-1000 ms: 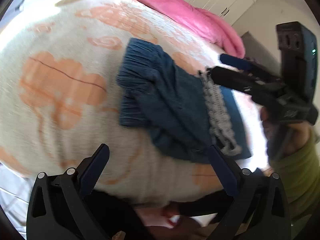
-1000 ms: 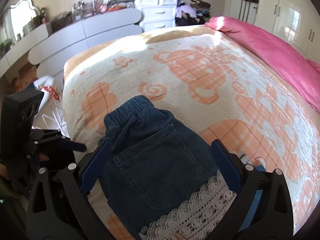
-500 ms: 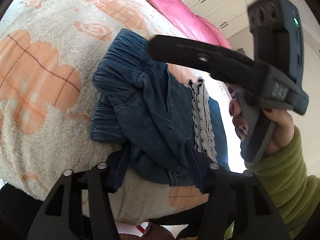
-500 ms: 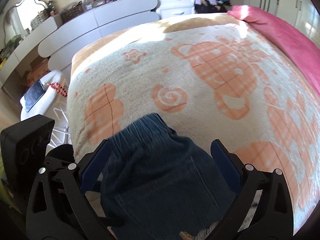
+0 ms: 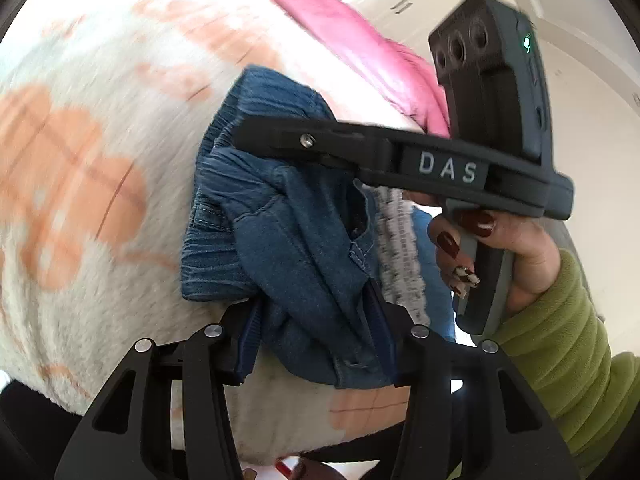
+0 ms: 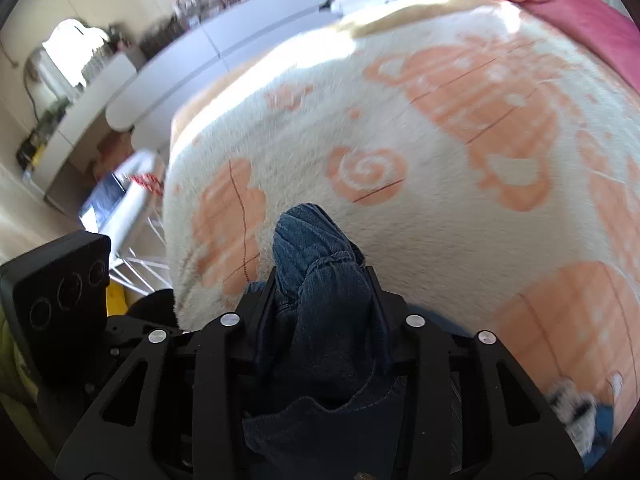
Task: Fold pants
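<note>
- The left claw (image 5: 316, 332), spread wide a second ago, is now pinching a bunched edge of the denim pants (image 5: 296, 240) at the near edge of the bed's blanket (image 5: 80, 160).
- The right claw (image 6: 322, 316), likewise open before, is now gripping the gathered waistband end, so both ends are being held.
- Judging by that, a fold is starting; the fabric is crumpling rather than lying flat.
- No containers are showing near the pants; the pink duvet (image 5: 344, 28) is lying beyond.
</note>
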